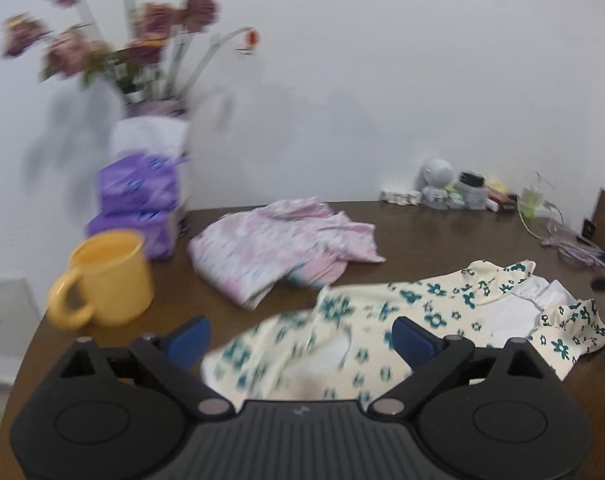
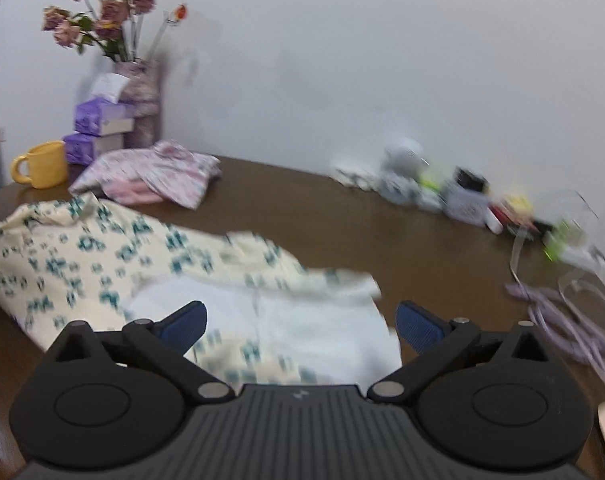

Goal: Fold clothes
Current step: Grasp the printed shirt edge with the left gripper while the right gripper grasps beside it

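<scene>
— Where's the cream cotton garment with teal flowers (image 1: 382,320)?

— Spread on the dark brown wooden table (image 2: 322,216), its near edge running between the wide-open jaws of both the left gripper (image 1: 300,338) and the right gripper (image 2: 300,324). Neither grips it.

— And the crumpled pink patterned cloth (image 1: 278,248)?

— Beyond the left jaws, beside a yellow mug (image 1: 110,284).

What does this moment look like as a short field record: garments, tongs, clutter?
surface: brown table
garment in work: floral dress, spread out, white lining showing
other garment: pink top, crumpled behind it
left tongs: open, over the dress
right tongs: open, over the lining
left clutter: yellow mug, tissue packs, flower vase
picture quality: motion blur
</scene>
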A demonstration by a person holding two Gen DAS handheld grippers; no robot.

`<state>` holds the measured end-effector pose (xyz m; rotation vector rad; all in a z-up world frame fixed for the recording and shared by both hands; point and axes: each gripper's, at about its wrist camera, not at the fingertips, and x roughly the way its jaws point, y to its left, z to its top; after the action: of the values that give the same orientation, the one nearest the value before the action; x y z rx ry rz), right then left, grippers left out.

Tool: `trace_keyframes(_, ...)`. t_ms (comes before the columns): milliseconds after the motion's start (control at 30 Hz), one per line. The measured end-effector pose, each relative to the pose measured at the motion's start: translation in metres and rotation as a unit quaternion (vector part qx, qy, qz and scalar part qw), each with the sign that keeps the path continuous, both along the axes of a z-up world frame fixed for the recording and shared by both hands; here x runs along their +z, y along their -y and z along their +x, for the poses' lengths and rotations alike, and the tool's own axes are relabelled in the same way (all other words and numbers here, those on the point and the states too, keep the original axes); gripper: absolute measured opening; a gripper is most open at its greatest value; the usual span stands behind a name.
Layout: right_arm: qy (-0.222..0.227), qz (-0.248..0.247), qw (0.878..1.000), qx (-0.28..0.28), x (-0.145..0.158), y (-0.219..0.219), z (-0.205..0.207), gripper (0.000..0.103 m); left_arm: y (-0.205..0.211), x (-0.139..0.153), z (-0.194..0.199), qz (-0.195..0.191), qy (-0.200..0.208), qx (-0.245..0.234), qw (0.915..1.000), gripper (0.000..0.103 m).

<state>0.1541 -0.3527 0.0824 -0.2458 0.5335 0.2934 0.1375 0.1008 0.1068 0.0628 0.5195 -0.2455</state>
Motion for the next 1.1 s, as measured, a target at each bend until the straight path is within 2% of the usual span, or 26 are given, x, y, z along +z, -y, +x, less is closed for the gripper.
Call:
trace_keyframes(167, -0.005, -0.042, 0.998, 0.053, 0.026, -0.025, 0.062, 0.102, 0.026, 0.003, 0.074, 0.044, -0.033, -0.039, 0.9977, 0.097)
trace_keyframes(267, -0.010, -0.105, 0.991, 0.082, 0.019, -0.043, 0.098, 0.101, 0.037, -0.012, 0.111, 0.056, -0.063, -0.051, 0.9952, 0.092)
trace_keyframes(333, -0.038, -0.128, 0.986, 0.099, 0.009, -0.051, 0.125, 0.091, 0.043, -0.026, 0.132, 0.055, -0.087, -0.065, 0.9926, 0.085)
trace_keyframes(433, -0.099, -0.115, 0.979, 0.136, -0.007, -0.054, 0.163, 0.077, 0.048, -0.044, 0.160, 0.054, -0.127, -0.091, 0.9863, 0.082)
trace_keyframes(533, -0.125, -0.122, 0.971, 0.165, -0.024, -0.058, 0.185, 0.072, 0.054, -0.057, 0.181, 0.069, -0.165, -0.105, 0.9782, 0.075)
trace_keyframes(600, -0.146, -0.099, 0.968, 0.180, -0.030, -0.057, 0.198, 0.069, 0.056, -0.062, 0.190, 0.067, -0.179, -0.120, 0.9741, 0.071)
trace_keyframes(633, -0.157, -0.083, 0.966, 0.188, -0.032, -0.057, 0.203, 0.064, 0.056, -0.064, 0.195, 0.065, -0.186, -0.127, 0.9722, 0.069)
trace_keyframes(700, -0.181, -0.049, 0.961, 0.203, -0.038, -0.055, 0.215, 0.054, 0.058, -0.067, 0.201, 0.061, -0.199, -0.142, 0.9678, 0.052)
trace_keyframes(767, -0.205, -0.021, 0.955, 0.214, -0.044, -0.052, 0.224, 0.047, 0.059, -0.070, 0.205, 0.059, -0.210, -0.156, 0.9634, 0.043)
trace_keyframes(933, -0.228, 0.006, 0.948, 0.220, -0.053, -0.047, 0.235, 0.042, 0.061, -0.070, 0.211, 0.064, -0.216, -0.176, 0.9581, 0.042)
trace_keyframes(967, -0.232, 0.011, 0.947, 0.220, -0.055, -0.046, 0.237, 0.040, 0.062, -0.070, 0.211, 0.069, -0.217, -0.178, 0.9573, 0.038)
trace_keyframes(1033, -0.232, 0.012, 0.946, 0.226, -0.057, -0.048, 0.235, 0.031, 0.065, -0.068, 0.212, 0.082, -0.218, -0.183, 0.9552, 0.022)
trace_keyframes(1067, -0.233, 0.013, 0.945, 0.230, -0.056, -0.049, 0.234, 0.027, 0.067, -0.068, 0.211, 0.086, -0.219, -0.189, 0.9534, 0.009)
trace_keyframes(1100, -0.233, 0.012, 0.944, 0.234, -0.056, -0.050, 0.233, 0.019, 0.070, -0.067, 0.209, 0.093, -0.220, -0.192, 0.9520, 0.006)
